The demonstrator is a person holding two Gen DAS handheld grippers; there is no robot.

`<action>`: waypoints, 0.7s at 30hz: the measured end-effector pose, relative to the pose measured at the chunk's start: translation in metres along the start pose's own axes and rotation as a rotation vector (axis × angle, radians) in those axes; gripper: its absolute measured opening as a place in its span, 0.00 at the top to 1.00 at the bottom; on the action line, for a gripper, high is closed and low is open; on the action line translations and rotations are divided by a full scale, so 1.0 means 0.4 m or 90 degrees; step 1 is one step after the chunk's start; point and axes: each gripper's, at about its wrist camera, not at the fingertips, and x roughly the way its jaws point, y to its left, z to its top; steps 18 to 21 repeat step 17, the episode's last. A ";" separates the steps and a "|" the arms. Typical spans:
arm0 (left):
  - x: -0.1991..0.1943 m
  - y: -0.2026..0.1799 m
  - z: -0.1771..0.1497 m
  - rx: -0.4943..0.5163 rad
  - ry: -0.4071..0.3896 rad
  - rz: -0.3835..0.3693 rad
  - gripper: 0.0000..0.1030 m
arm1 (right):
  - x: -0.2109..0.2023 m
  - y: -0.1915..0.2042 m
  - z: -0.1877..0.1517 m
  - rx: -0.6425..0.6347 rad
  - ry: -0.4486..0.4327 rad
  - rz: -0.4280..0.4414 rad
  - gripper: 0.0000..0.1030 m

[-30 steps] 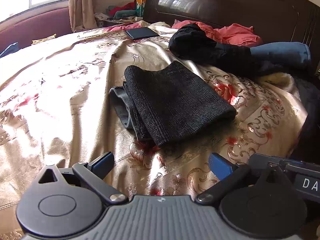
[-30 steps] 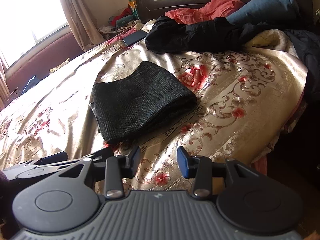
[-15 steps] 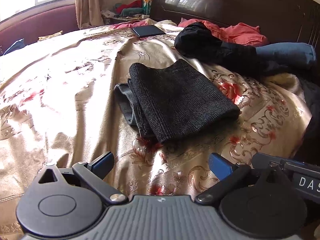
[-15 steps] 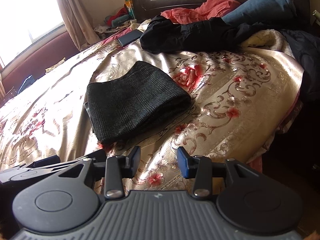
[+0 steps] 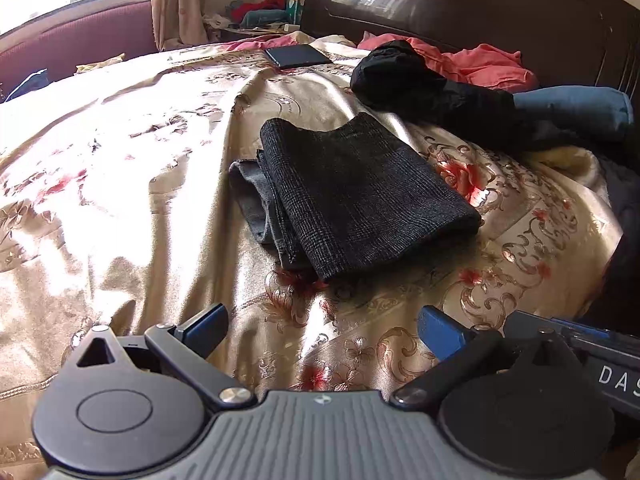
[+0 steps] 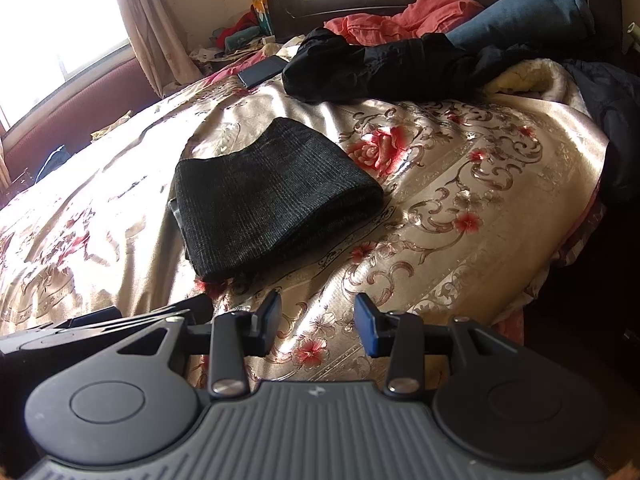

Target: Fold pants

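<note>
Presently we list: pants [image 5: 360, 196], dark, folded into a compact block on the gold floral bedspread [image 5: 120, 200], ahead of both grippers, long axis slanting away rightward. Left gripper [image 5: 320, 330] wide, empty; right gripper [image 6: 316, 322] narrower, empty. Neither clearly nearer.

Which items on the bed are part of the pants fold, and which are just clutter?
Job:
- folded dark pants
- left gripper, open, empty
- right gripper, open, empty

Lying about:
- black garment
- coral cloth
- blue roll
- dark phone
- floral bedspread
</note>
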 end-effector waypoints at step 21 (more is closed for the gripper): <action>0.001 0.002 -0.001 0.001 0.000 -0.004 0.00 | 0.000 -0.003 0.003 0.000 0.001 -0.002 0.60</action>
